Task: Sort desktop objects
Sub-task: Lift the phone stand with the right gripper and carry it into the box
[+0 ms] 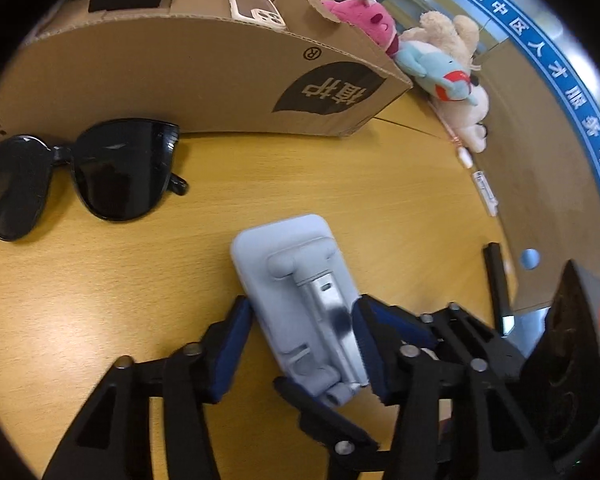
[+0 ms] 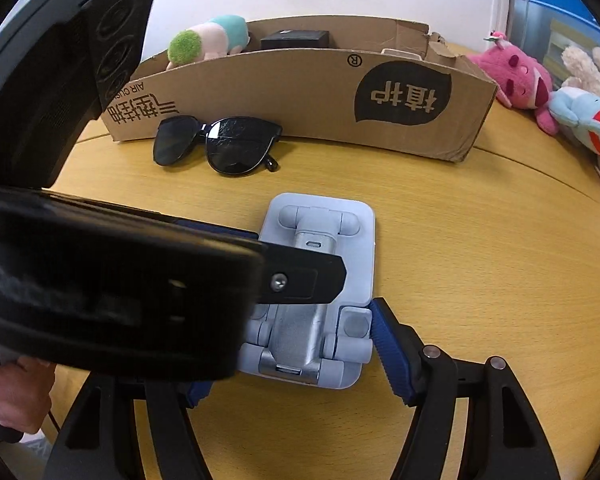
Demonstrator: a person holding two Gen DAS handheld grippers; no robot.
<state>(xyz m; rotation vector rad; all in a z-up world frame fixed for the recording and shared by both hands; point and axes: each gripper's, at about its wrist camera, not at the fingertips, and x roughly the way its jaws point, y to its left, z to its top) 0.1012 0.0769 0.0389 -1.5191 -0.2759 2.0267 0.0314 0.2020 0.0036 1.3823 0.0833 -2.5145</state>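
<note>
Phone stand [image 1: 296, 300] lies flat on desk [image 1: 140, 300], near of sunglasses [image 1: 80, 172] & box [image 1: 180, 80]; left gripper [image 1: 302, 320] clamps its sides; right gripper [image 2: 300, 356] straddles it, grip unclear.

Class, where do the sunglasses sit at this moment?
The sunglasses lie on the wooden table just in front of the cardboard box, beyond and left of the folded phone stand in both wrist views.
</note>
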